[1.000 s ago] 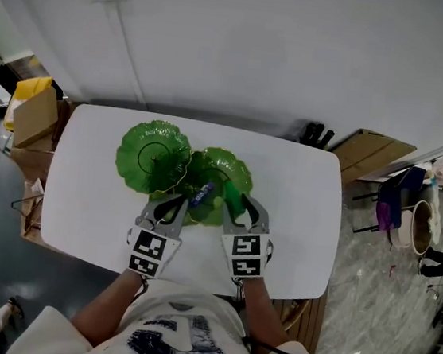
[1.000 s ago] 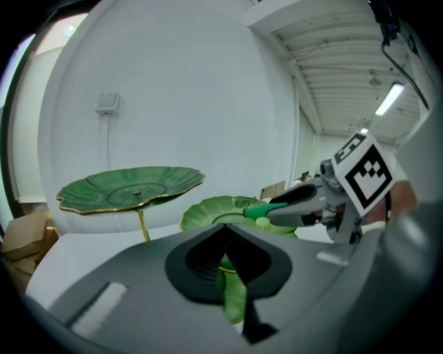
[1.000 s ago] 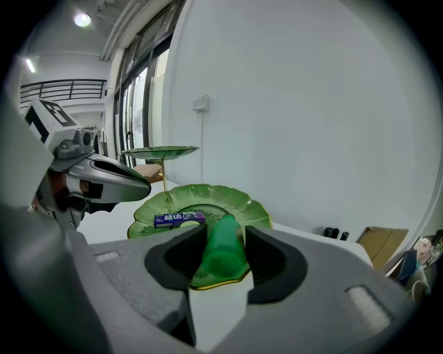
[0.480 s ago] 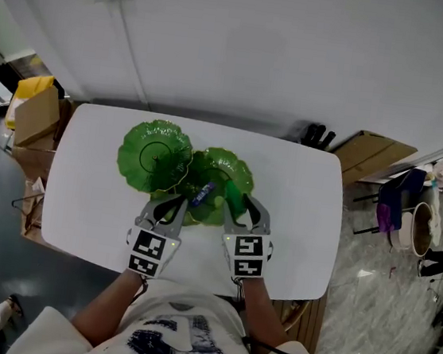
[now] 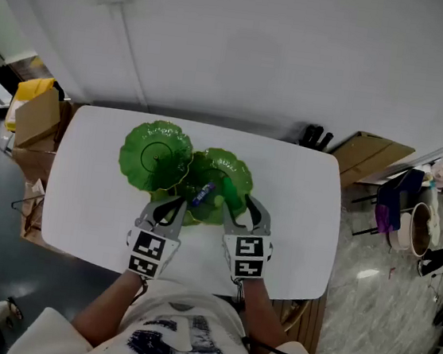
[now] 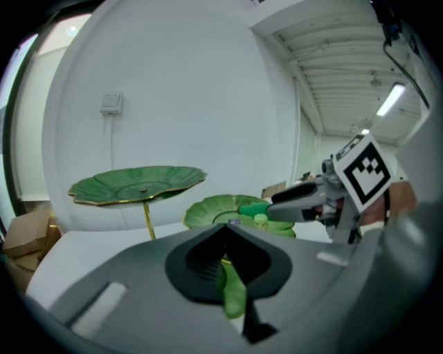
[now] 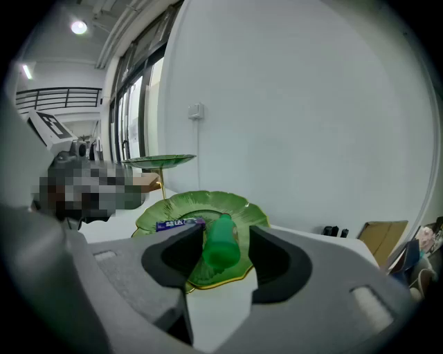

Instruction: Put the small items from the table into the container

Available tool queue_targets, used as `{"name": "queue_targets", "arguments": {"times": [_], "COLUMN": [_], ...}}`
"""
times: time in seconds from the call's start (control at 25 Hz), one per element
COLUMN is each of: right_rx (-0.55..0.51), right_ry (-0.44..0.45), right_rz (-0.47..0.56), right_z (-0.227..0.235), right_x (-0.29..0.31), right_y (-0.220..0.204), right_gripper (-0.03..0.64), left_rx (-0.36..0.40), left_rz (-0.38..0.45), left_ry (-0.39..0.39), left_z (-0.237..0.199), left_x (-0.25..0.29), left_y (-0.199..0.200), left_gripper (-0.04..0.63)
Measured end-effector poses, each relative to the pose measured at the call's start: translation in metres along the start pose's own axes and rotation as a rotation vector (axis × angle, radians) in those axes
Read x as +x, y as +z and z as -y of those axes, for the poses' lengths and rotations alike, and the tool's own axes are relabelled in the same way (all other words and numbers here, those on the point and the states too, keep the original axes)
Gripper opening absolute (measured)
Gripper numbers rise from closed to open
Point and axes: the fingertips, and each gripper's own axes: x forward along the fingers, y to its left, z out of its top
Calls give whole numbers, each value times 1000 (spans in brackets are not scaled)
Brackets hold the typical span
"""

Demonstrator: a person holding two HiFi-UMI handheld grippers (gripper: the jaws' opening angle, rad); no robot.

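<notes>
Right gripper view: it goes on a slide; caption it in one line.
Right hand-held gripper opening its jaws around a green bottle over a leaf-shaped dish that holds a blue packet.

The person wore a white top [image 5: 175, 325] with a dark blue print across the chest, its sleeves ending above the forearms. A thin black cable [image 5: 296, 353] trailed off at the right side. The left gripper [image 5: 171, 204] and right gripper [image 5: 237, 203] were pale grey with slim jaws, each bearing a cube of black-and-white square markers. Close up, the jaws were matt grey shells with black recessed pads. The right gripper's jaws were opening, a green bottle [image 7: 221, 242] between them
</notes>
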Motion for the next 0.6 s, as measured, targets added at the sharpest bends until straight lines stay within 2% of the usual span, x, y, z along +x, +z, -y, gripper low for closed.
{"name": "queue_targets", "arguments": {"times": [0.6], "right_rx": [59], "right_ry": [-33], "right_rz": [106], "right_z": [-9], "right_x": [-32], "right_y": [11], "right_gripper": [206], "left_rx": [21], "left_rz": [30], "left_ry": [29], "left_z": [-2], "left_x": [-37], "left_y": [3], "left_gripper": [-11]}}
